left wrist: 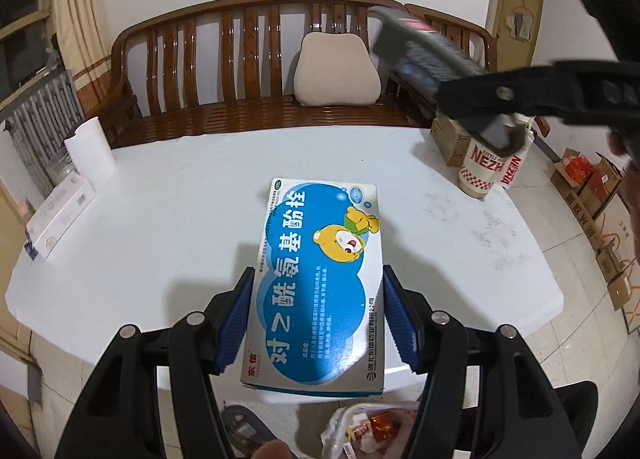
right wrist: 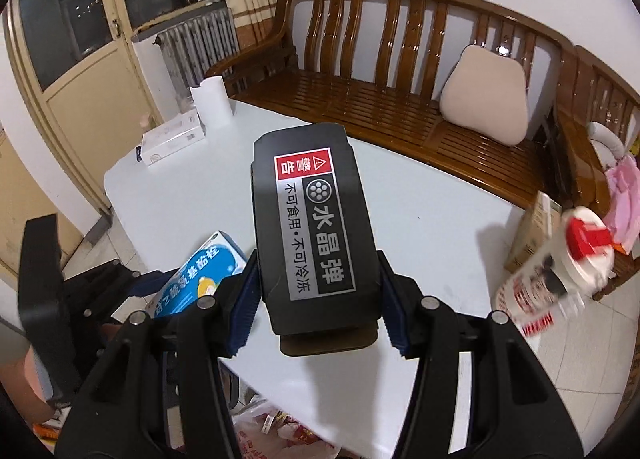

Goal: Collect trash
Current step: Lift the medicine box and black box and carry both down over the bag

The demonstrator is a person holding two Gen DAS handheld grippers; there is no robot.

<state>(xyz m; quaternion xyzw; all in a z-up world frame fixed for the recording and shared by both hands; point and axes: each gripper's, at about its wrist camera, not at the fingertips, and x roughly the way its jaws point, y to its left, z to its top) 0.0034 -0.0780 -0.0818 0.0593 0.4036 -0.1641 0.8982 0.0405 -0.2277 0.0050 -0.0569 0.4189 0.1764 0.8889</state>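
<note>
My left gripper [left wrist: 318, 319] is shut on a blue and white medicine box [left wrist: 320, 271] with a yellow cartoon bear, held above the white table [left wrist: 160, 219]. Its blue pads [left wrist: 236, 319] press on both long sides. My right gripper [right wrist: 316, 299] is shut on a black box [right wrist: 312, 227] with a red warning label and a grey sticker. In the left wrist view that black box [left wrist: 416, 47] shows blurred at the upper right, lifted above the table. The blue box [right wrist: 200, 275] appears at the lower left of the right wrist view. A plastic bag of trash [left wrist: 368, 427] lies on the floor below the table's near edge.
A paper cup [left wrist: 484, 171] with red print stands at the table's right edge. A white paper roll [left wrist: 90, 147] and a white tissue box [left wrist: 60, 215] sit at the far left. A wooden bench [left wrist: 260, 71] with a beige cushion [left wrist: 336, 71] runs behind the table. Cardboard boxes [left wrist: 592, 187] line the floor at right.
</note>
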